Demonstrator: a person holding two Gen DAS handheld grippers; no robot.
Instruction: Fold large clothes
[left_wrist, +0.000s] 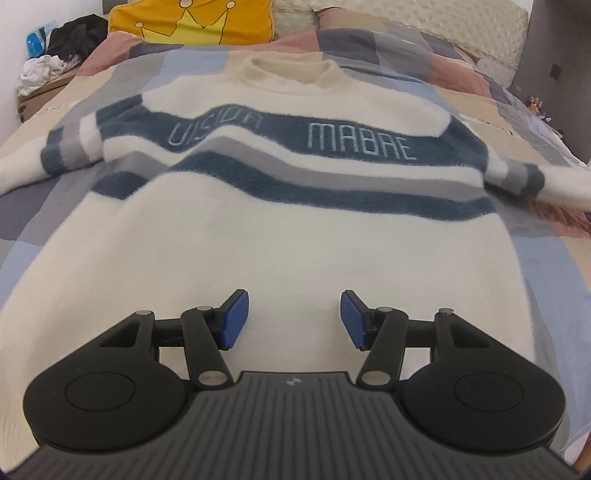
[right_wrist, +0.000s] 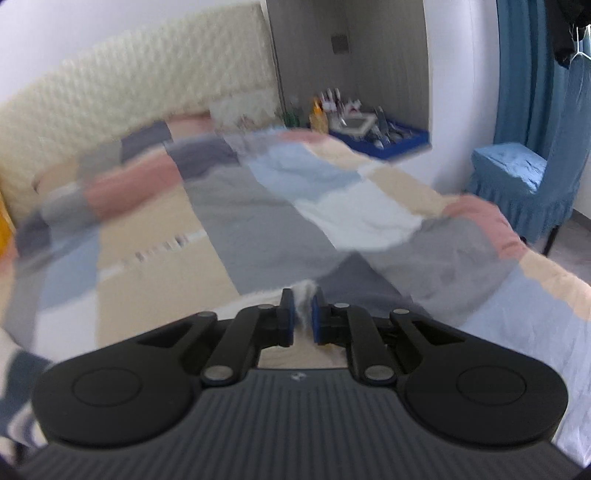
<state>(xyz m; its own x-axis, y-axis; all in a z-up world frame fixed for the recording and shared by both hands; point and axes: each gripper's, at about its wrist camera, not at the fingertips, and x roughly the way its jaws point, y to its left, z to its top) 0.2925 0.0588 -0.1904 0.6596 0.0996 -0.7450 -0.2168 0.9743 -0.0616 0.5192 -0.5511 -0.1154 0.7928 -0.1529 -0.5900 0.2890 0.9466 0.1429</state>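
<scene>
Cream sweater (left_wrist: 280, 236) lies under parted left claw (left_wrist: 293, 319); right claw (right_wrist: 303, 314) seemingly pinches its fuzz.

— What do the two hand-held tools look like?

— The left gripper (left_wrist: 294, 319) is matte black plastic, built around a dark grey ribbed centre plate with lengthwise grooves and a small round silver emblem at its front edge. On either side sits a broad rounded black housing with a shallow circular recess in its top.

— And the fingers?

— Black linkage bars, pinned with flat silver rivets, carry fingers (left_wrist: 234, 319) faced with blue rectangular pads.

— Does the other match?

— The right gripper (right_wrist: 303, 317) has the same ribbed plate, emblem, round housings, silver rivets and blue-padded fingers (right_wrist: 287, 318).
</scene>
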